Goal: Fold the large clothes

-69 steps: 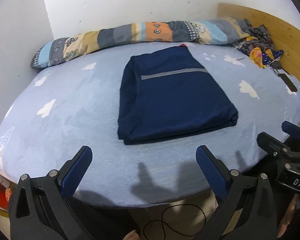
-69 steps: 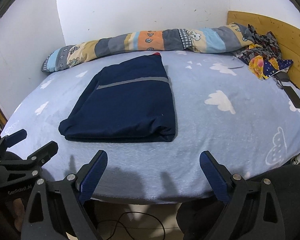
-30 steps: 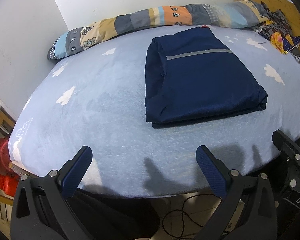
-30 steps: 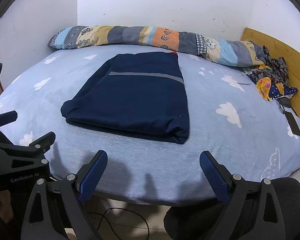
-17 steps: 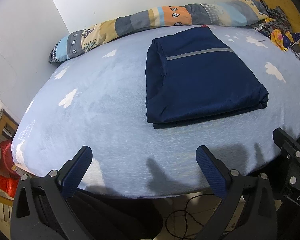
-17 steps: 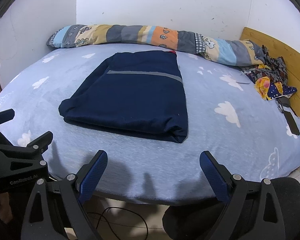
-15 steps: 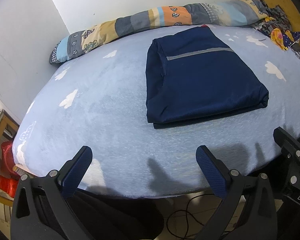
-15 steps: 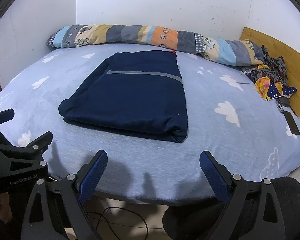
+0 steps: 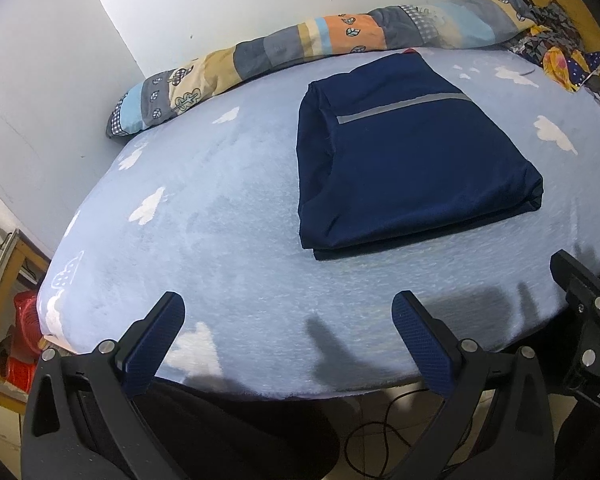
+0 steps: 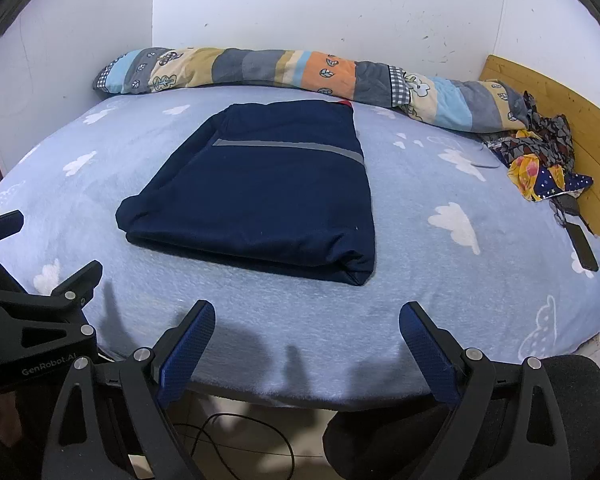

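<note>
The dark navy folded garment with a grey stripe [image 10: 256, 196] lies flat in the middle of the light blue cloud-print bed sheet [image 10: 440, 280], and it has not changed in the last seconds. Both the left gripper [image 9: 288, 340] and the right gripper [image 10: 306, 350] have pulled back to the near edge with jaws wide apart and empty, so I judge the folding finished.

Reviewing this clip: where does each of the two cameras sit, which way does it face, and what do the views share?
Left wrist: rides the left gripper, at the bed's near edge, facing the folded navy garment; both open fingers show, with the right gripper at the frame's right.
Right wrist: rides the right gripper, facing the same garment; open fingers show, left gripper at the frame's left.
Shared: garment, cloud-print bedsheet, rolled patchwork quilt.
</note>
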A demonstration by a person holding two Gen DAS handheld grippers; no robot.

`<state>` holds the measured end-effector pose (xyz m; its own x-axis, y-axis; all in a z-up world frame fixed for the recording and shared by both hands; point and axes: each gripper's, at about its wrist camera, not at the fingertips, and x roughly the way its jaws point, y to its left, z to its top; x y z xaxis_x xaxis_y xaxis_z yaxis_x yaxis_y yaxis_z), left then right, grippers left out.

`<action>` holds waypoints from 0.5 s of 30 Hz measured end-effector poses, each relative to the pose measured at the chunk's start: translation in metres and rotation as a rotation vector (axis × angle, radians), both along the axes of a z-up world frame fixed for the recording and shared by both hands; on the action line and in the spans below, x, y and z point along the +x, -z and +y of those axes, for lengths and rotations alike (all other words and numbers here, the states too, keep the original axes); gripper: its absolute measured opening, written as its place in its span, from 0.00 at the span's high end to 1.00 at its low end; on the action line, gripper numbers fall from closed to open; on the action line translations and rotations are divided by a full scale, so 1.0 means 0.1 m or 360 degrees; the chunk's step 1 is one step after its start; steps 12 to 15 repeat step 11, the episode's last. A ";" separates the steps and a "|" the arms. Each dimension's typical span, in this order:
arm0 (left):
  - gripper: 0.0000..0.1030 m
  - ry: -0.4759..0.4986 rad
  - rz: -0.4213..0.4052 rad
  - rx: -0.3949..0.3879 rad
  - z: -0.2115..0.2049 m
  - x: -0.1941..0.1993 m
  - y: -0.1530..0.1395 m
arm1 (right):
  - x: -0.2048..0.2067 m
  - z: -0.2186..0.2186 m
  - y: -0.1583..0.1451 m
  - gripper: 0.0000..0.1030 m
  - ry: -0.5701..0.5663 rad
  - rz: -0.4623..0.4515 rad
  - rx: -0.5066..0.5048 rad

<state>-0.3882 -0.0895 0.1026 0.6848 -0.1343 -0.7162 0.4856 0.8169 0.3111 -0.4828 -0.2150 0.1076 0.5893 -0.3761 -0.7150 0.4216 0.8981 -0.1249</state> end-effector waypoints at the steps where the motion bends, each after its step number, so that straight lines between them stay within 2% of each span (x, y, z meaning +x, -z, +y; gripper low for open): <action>1: 0.00 0.0000 0.0014 0.0006 0.00 0.01 0.01 | -0.01 0.00 0.00 0.08 0.0000 -0.0001 -0.0001; 5: 0.00 -0.0009 0.0035 0.0021 -0.01 0.01 0.02 | -0.01 0.00 0.00 0.08 0.0003 -0.0001 -0.0002; 8: 0.00 0.0031 0.0035 -0.0020 0.01 -0.02 -0.01 | 0.00 0.00 0.00 0.08 0.0001 -0.0001 -0.0002; 15: 0.00 0.0018 -0.0006 0.0006 0.00 -0.04 -0.01 | 0.00 0.00 0.01 0.08 -0.0003 0.0002 0.0003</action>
